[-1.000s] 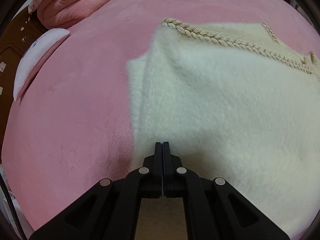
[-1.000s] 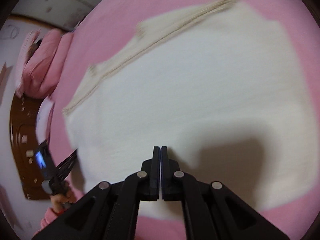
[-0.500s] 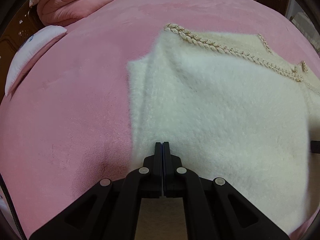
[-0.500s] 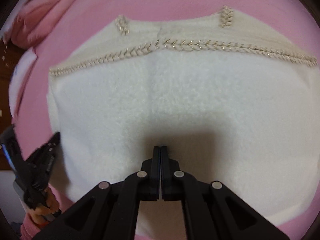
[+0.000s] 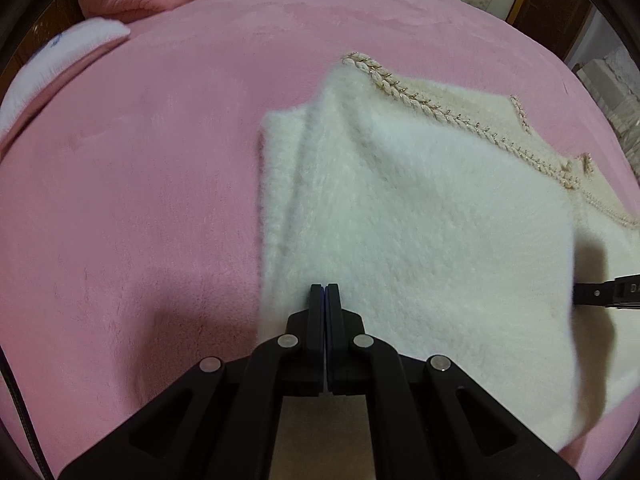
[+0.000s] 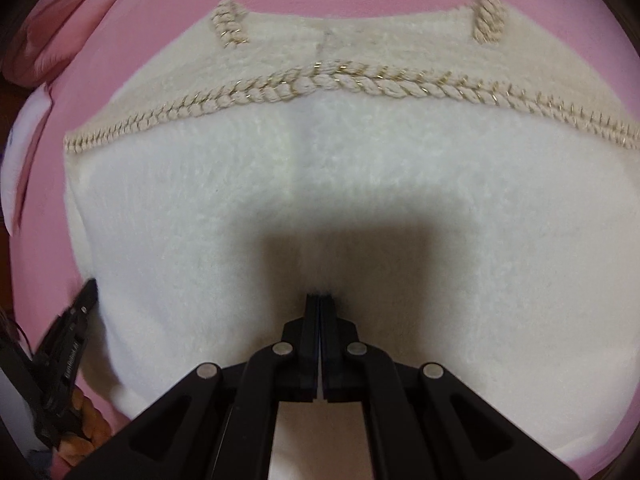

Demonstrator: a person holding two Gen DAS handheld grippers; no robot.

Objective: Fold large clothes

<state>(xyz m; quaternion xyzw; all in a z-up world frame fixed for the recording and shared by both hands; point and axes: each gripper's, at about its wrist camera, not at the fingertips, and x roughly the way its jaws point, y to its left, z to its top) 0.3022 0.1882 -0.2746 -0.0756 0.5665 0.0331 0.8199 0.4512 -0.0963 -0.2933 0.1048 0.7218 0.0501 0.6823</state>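
We see a fluffy cream fleece garment (image 5: 420, 216) edged with twisted rope braid (image 6: 320, 84) shot with glinting gold thread, lying on a plush pink blanket (image 5: 140, 200). Both grippers (image 5: 325, 289) (image 6: 320, 297) look matt black plastic with dull metal pins.

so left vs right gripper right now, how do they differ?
The left gripper sits at the garment's left edge, with pink bedding beside it; the right gripper sits mid-width, with white pile on both sides. The left views the braided trim at a slant, the right faces it square on. Both have their jaws closed and pinch the fluffy cloth.
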